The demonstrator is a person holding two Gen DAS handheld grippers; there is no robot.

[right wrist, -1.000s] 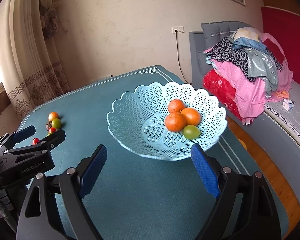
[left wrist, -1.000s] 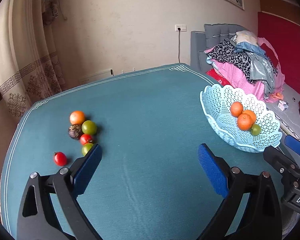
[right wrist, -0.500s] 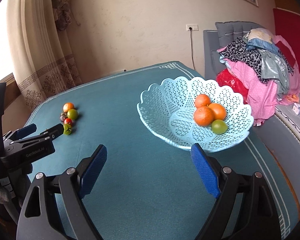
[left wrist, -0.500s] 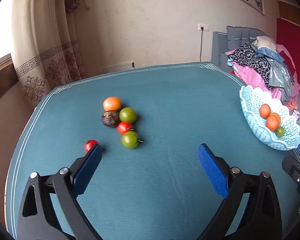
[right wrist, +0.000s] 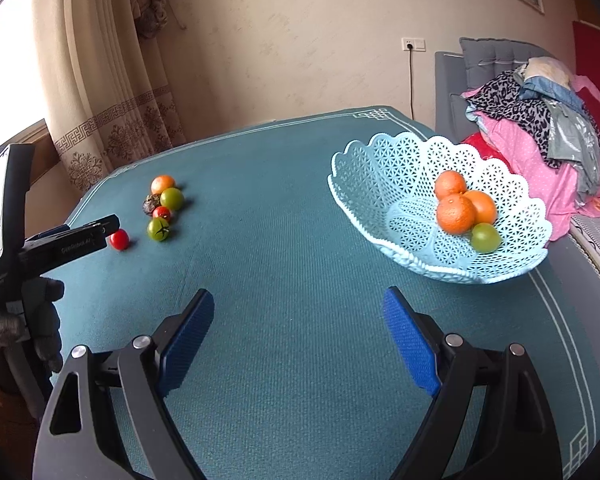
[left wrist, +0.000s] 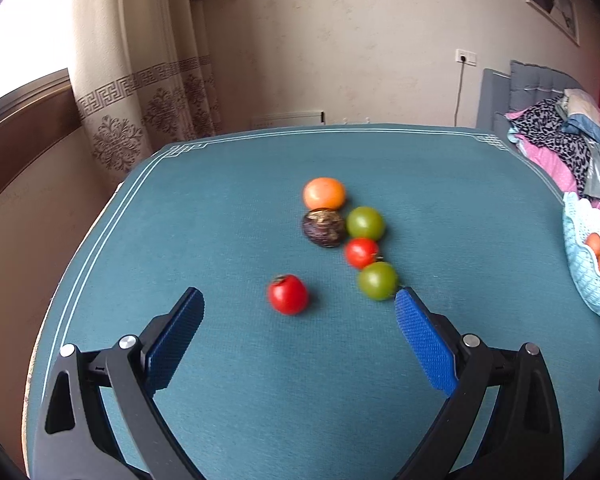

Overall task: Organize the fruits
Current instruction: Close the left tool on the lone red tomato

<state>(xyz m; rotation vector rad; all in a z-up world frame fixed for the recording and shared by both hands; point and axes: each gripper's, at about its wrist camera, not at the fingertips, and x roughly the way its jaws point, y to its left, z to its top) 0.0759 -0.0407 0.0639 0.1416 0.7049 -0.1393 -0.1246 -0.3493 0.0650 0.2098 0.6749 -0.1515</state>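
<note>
Loose fruit lies on the teal table: a red tomato (left wrist: 287,294) on its own, and a cluster of an orange (left wrist: 324,193), a dark wrinkled fruit (left wrist: 323,228), two green tomatoes (left wrist: 365,223) (left wrist: 377,281) and a second red tomato (left wrist: 361,252). My left gripper (left wrist: 299,312) is open, its blue pads just short of the lone red tomato, nothing between them. A light blue lattice basket (right wrist: 384,168) holds three oranges (right wrist: 456,213) and a green fruit (right wrist: 485,237). My right gripper (right wrist: 298,322) is open and empty, in front of the basket.
In the right wrist view a gloved hand (right wrist: 40,320) holds the left gripper's black body (right wrist: 68,242) at the table's left edge. A curtain (left wrist: 140,80) hangs behind the table. A grey sofa with piled clothes (right wrist: 540,120) stands close to the right.
The left gripper swung left toward the loose fruit, so the lone red tomato now lies just ahead of its pads. The right view shifted left, leaving the basket further right.
</note>
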